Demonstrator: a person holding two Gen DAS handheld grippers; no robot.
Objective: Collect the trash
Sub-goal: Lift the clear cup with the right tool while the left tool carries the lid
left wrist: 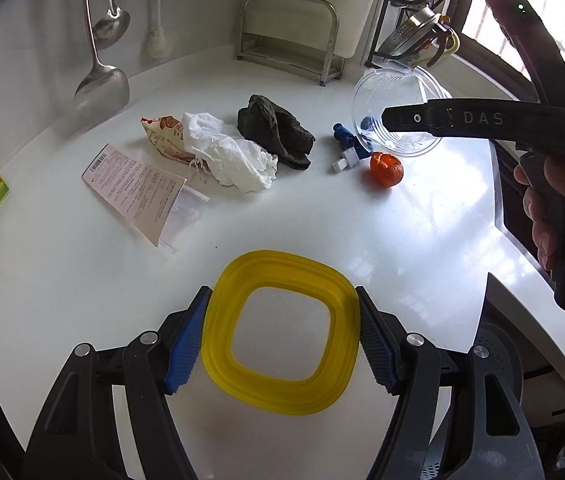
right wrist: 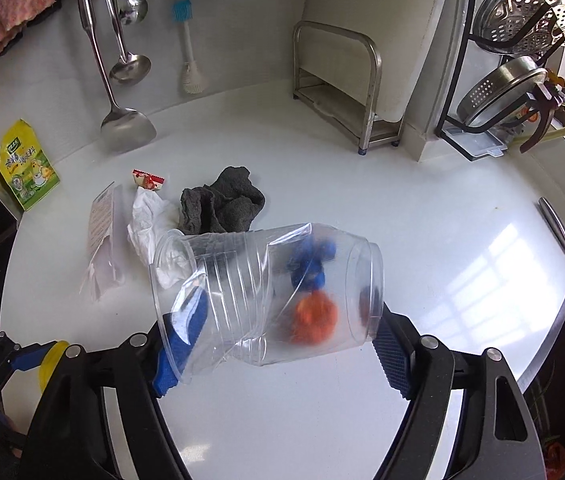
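Left gripper is clamped on a yellow square ring, pads pressing its left and right edges, held over the white counter. My right gripper has a clear cup lying sideways across the jaws, mouth toward the right pad, base toward the left. The jaws are closing slightly, and the cup spans the gap with both pads against it, so I read it as gripped, though motion blur makes the contact hard to confirm. In the left view the cup hangs above the counter at the far right, with the right gripper's arm across it; "DAS" is printed on that arm. Trash left on the counter, behind the cup: orange peel, blue pieces, dark rag, white tissue, a red-and-cream wrapper, and a pink printed sheet with a barcode, text too small to read. A green-yellow pouch stands at the left edge, its characters unreadable.
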